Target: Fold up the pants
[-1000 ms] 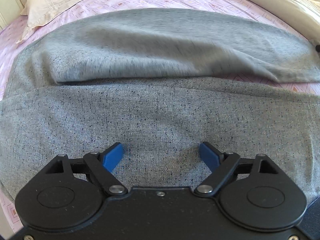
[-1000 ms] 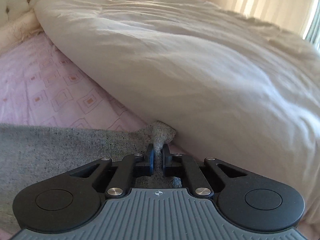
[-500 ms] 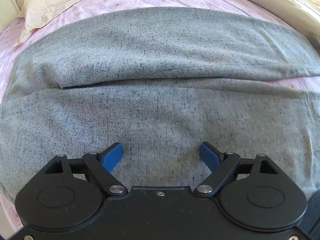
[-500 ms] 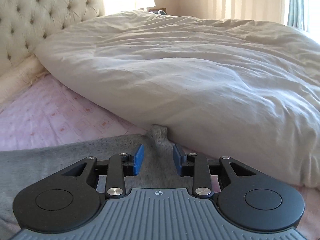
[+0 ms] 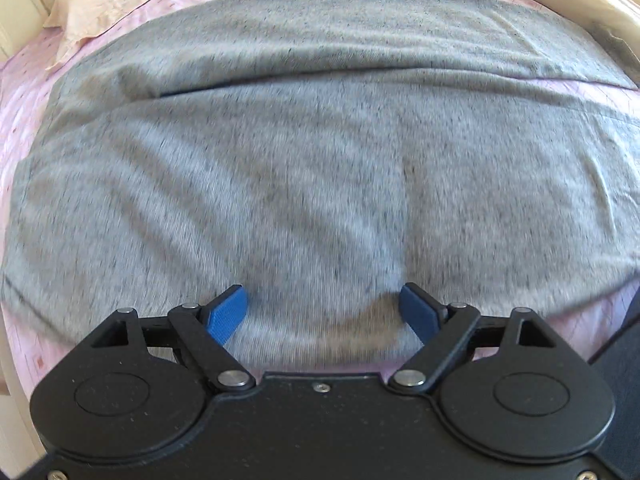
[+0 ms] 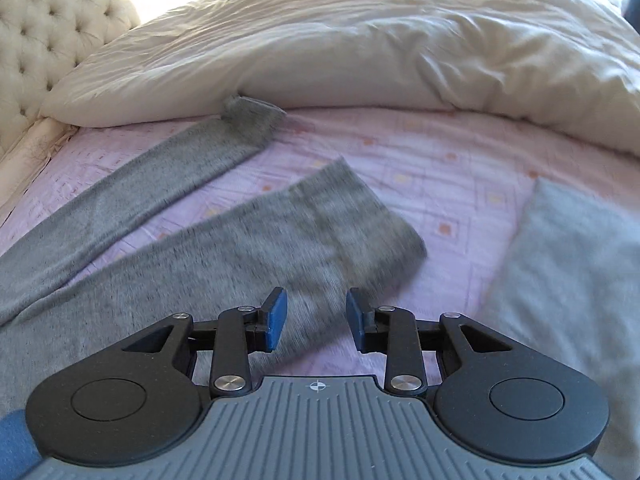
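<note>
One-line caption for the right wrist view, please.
Open right gripper above the near leg of grey pants spread on a pink sheet; far cuff against the duvet.

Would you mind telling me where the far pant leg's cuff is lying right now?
In the right wrist view, the far cuff lies upper left of centre on the pink sheet, its tip against the duvet.

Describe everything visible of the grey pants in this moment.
The grey pants are a speckled, soft knit, spread flat on the pink patterned sheet. In the right wrist view both legs run separately toward the white duvet; the far leg's cuff is bunched against the duvet's edge, while the near leg ends squarely on the sheet. Shallow wrinkles cross the wide upper part. Neither open tool grips the fabric.
</note>
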The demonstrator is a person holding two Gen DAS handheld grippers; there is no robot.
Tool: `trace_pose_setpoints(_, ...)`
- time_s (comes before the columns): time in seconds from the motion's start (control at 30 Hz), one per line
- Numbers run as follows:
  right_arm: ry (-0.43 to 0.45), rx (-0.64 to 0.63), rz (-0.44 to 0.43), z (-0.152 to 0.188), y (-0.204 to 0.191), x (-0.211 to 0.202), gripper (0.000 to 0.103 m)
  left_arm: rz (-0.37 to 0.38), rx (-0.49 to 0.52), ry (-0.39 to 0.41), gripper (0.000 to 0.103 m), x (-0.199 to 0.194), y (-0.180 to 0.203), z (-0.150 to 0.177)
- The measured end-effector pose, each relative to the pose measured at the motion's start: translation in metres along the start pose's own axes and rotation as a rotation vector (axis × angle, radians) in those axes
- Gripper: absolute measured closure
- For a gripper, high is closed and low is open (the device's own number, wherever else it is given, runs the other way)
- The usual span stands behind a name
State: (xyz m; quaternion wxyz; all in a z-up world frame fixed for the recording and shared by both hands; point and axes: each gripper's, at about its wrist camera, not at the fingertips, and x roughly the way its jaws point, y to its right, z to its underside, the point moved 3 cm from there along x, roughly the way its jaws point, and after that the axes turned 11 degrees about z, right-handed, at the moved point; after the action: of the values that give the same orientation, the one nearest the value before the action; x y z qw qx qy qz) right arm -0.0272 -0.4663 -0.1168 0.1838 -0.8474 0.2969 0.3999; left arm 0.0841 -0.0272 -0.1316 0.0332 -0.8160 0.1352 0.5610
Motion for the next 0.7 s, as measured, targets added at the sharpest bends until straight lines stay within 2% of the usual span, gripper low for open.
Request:
trace_pose_setpoints(0.17,-0.03,0.1,-0.007,0.023,0.015,0.005,0.071,-0.021,0.005,0.002,0.017,-0.004,0.005,0.008)
trace_pose_setpoints(0.37,-0.034,0.117,-0.023,0.019,0.014,0.011,0.066,-0.033,0.008,0.018,0.017,-0.009,0.002,0.015)
trace_pose_setpoints(0.4,-0.034,0.11,-0.022,0.019,0.012,0.011,0.065,-0.039,0.02,0.026,0.018,-0.012,0.001,0.016)
trace_pose_setpoints(0.47,-0.033,0.094,-0.022,0.018,0.01,0.01,0.064,-0.065,0.036,0.059,0.027,-0.02,-0.004,0.017)
trace_pose_setpoints(0.57,-0.034,0.072,-0.024,0.016,0.003,0.008,0.064,-0.079,0.023,0.1,0.028,-0.035,-0.025,0.012)
trace_pose_setpoints(0.7,-0.002,0.006,-0.012,0.012,-0.013,-0.002,0.064,-0.089,-0.053,0.124,0.028,-0.05,-0.076,-0.005)
